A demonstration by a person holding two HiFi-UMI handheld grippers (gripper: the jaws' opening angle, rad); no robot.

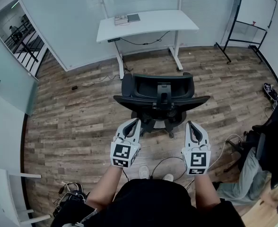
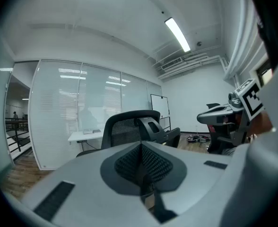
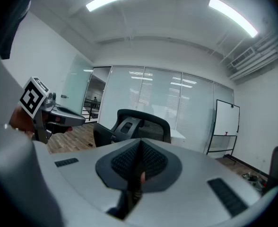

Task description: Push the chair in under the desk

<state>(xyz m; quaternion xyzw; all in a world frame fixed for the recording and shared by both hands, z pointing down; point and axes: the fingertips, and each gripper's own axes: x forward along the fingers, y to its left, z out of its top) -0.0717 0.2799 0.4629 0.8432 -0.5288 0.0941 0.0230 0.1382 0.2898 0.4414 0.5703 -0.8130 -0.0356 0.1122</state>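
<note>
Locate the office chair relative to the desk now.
Head view, centre: the black office chair stands on the wood floor, clear of the white desk beyond it, its back toward the shut left gripper and right gripper.

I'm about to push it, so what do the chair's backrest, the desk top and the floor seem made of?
Chair backrest: black mesh, light shows through its weave, in a matte, likely plastic frame.
Desk top: smooth white, probably laminate.
Floor: plank pattern with brown-grey grain, wood or vinyl, unclear.
</note>
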